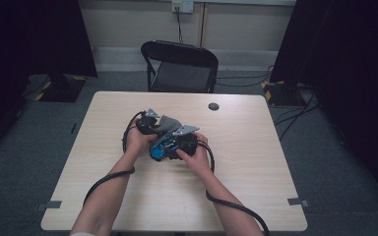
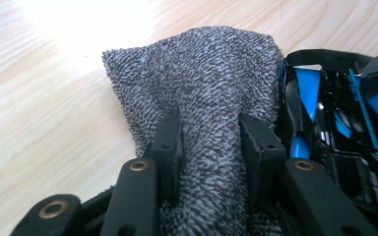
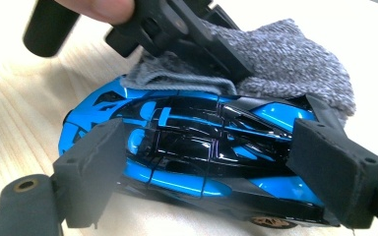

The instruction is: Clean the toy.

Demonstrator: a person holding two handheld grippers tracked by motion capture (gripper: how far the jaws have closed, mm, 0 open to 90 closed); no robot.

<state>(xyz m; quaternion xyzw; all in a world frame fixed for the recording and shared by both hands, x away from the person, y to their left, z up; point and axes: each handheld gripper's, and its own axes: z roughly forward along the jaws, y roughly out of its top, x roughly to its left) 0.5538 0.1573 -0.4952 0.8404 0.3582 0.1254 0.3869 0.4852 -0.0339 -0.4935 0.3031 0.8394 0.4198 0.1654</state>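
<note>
The left gripper [image 2: 209, 142] pinches a grey cloth [image 2: 202, 64] lying against the toy car [image 3: 192, 147]. The right gripper [image 3: 216, 167] clamps the car end to end along its length.

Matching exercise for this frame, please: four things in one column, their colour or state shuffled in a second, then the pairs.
1. cloth
2. toy car
3. left gripper
4. chair

a. blue and black, between the right gripper's pads
b. grey, bunched against the car
c. black, behind the table
d. pinching the cloth

Pairs: 1-b, 2-a, 3-d, 4-c
</note>
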